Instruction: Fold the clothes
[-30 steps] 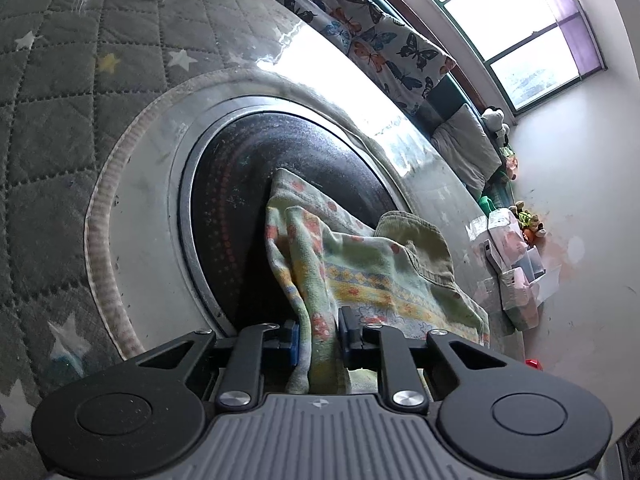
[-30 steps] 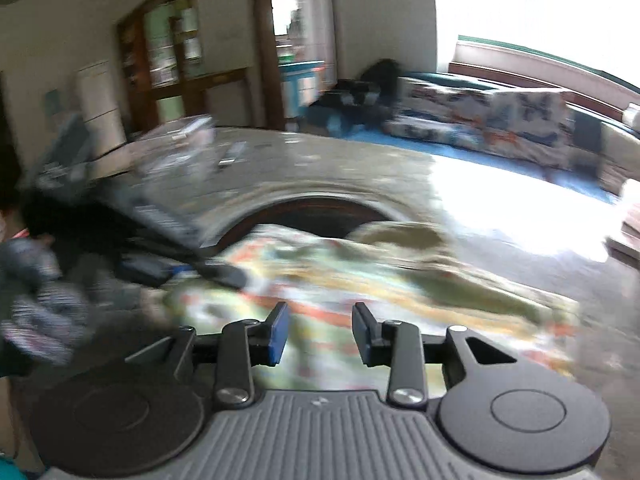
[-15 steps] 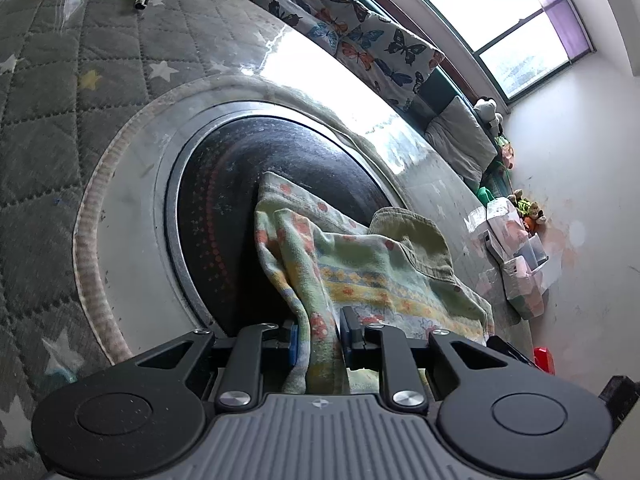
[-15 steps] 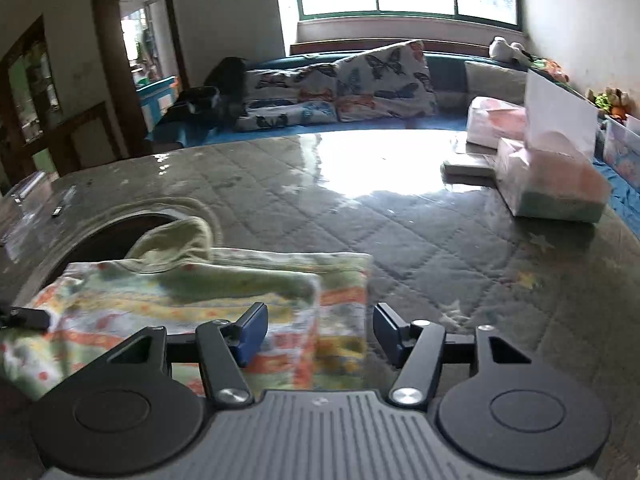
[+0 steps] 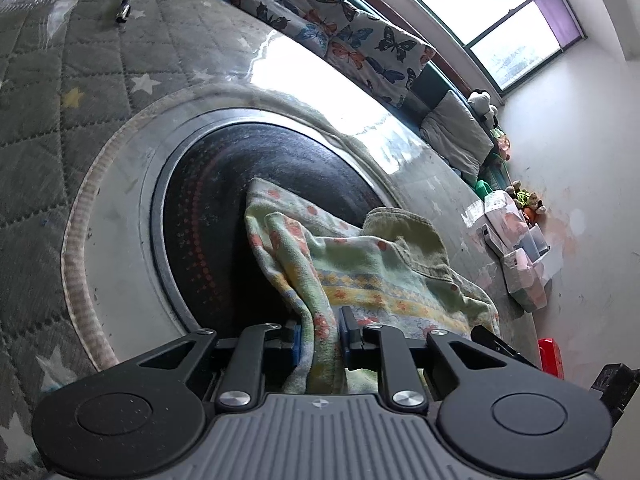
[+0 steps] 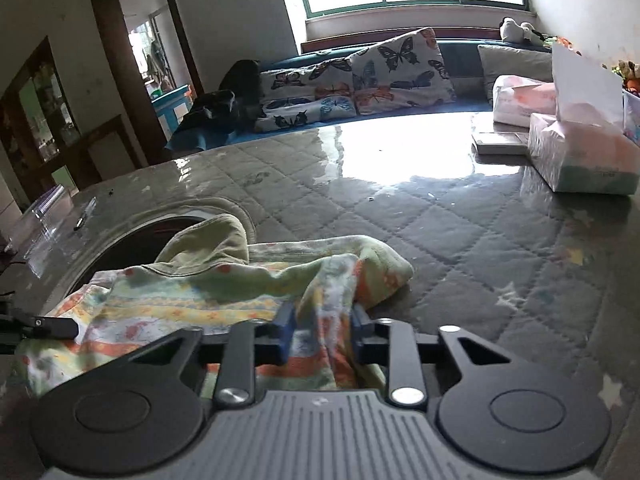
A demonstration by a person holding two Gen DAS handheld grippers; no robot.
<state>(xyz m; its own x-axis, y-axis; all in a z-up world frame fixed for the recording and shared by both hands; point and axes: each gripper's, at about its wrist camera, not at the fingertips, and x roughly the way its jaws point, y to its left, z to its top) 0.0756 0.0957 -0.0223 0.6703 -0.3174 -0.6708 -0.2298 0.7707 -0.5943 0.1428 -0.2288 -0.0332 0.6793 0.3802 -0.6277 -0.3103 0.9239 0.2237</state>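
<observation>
Right tongs (image 6: pixel 322 330): having just been closing, now pinching one garment (image 6: pixel 208 292) (floral, green-collared).
Left tongs (image 5: pixel 319 336): gripping its other edge.

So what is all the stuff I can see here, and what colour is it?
Garment: one, pale green with orange and yellow patterns, crumpled on the table, partly over the dark disc.
Table cover: one, grey quilted with stars, under clear plastic.
Dark disc: one, black, round, set in the table.
Butterfly cushions: several, white with coloured butterflies, on the bench under the window.
Tissue packs: at least two, pink and white, far right of the table.
Pen: one, dark, far edge of the table.
Left hand-held gripper: one, black, blue pads, shut on the garment.
Right hand-held gripper: one, black, just closed on the garment.
</observation>
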